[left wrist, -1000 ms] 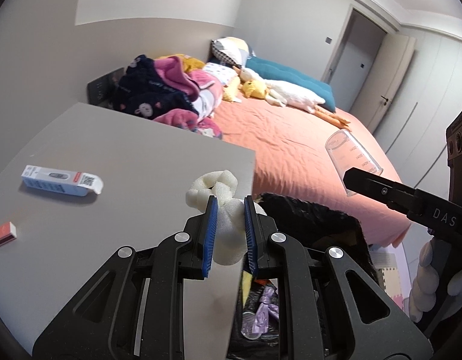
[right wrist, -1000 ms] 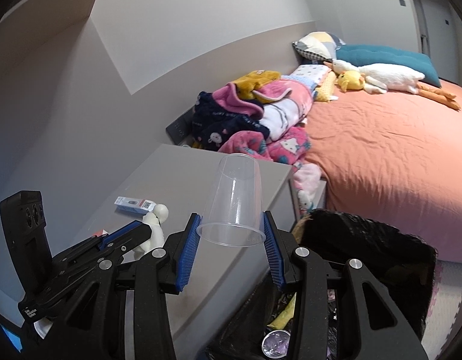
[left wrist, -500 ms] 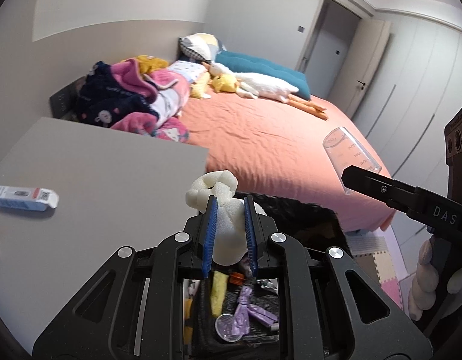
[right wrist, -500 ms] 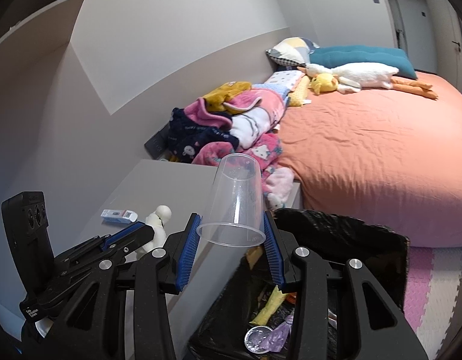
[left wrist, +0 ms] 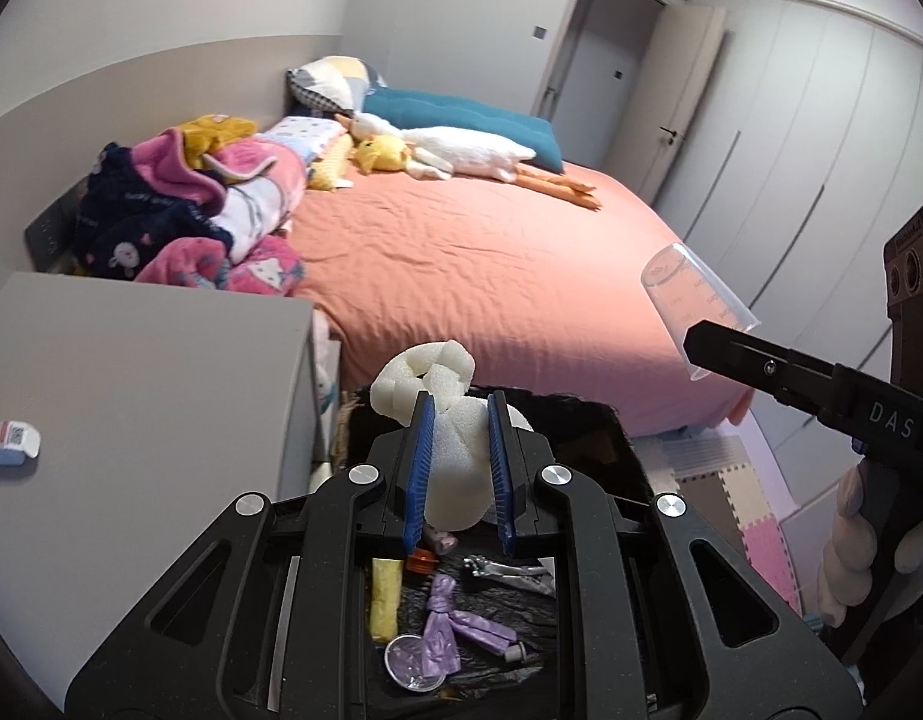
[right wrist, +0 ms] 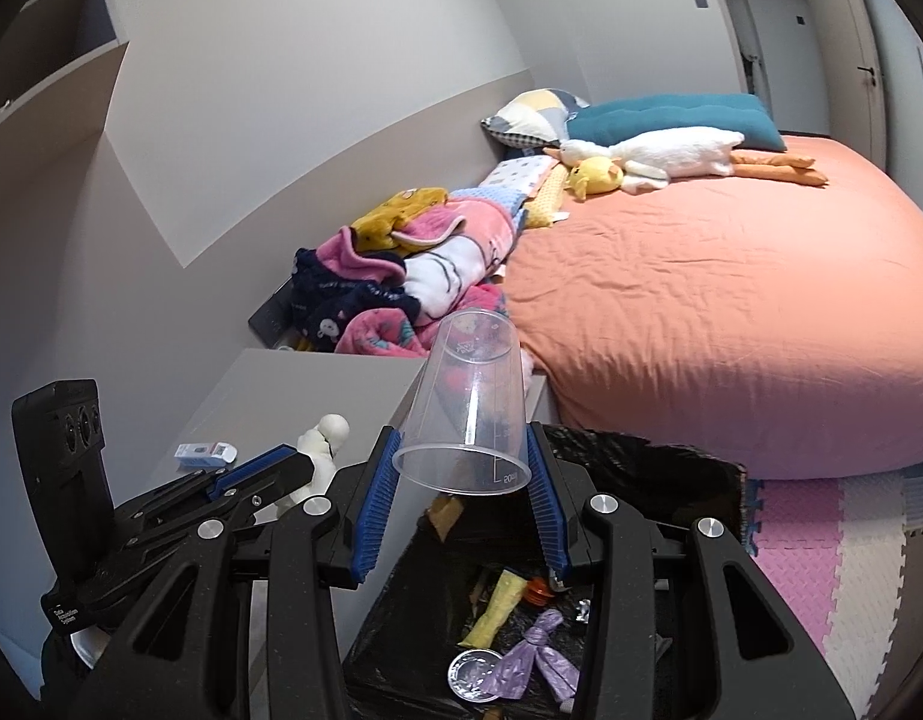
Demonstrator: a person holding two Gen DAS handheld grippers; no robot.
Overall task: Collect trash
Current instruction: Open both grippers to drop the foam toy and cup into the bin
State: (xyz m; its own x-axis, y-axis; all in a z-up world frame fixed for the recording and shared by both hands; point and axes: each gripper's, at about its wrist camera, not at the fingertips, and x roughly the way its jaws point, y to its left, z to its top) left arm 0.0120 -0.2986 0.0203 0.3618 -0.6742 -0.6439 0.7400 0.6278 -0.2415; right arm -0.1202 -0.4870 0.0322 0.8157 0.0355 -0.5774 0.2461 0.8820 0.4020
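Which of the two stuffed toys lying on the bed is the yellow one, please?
The small yellow duck plush, lying near the patchwork pillow; the long goose plush beside it is white with orange legs.

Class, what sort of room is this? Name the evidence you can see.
Almost certainly a bedroom: a large bed with pillows, plush toys on it, and a pile of blankets beside it.

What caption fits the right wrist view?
Right tongs hold an upturned clear plastic cup above the black-lined trash bin.
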